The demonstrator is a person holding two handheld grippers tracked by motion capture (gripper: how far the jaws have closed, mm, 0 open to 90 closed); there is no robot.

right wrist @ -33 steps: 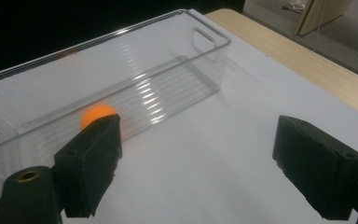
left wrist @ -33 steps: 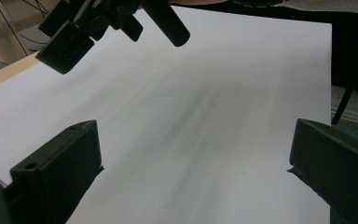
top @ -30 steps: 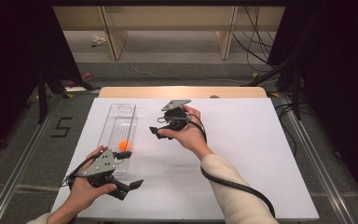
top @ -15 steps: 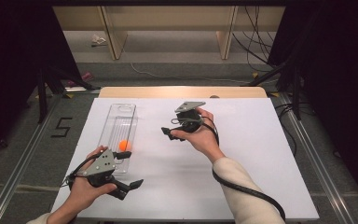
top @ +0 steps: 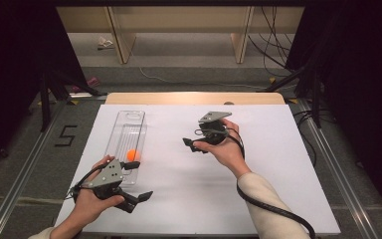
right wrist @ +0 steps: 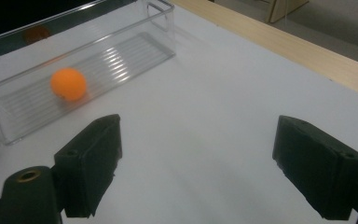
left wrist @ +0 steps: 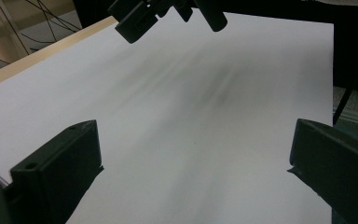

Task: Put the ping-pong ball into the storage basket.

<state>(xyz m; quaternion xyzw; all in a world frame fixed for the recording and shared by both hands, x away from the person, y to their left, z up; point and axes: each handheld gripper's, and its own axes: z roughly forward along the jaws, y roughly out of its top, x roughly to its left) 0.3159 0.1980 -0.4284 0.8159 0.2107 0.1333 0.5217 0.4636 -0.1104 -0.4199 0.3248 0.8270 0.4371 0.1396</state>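
An orange ball (top: 133, 155) lies in a clear, ribbed tray (top: 128, 130) at left of centre. The table (top: 258, 194) is white with a pale wood far edge. Both grippers' jaws are black.

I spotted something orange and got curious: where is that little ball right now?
The ball lies inside the clear tray on the table's left side in the high view, toward the tray's near end, just beyond the left gripper.

right gripper (top: 195, 145): moved rightward, away from clear tray (top: 121, 130); fingers spread, holding nothing
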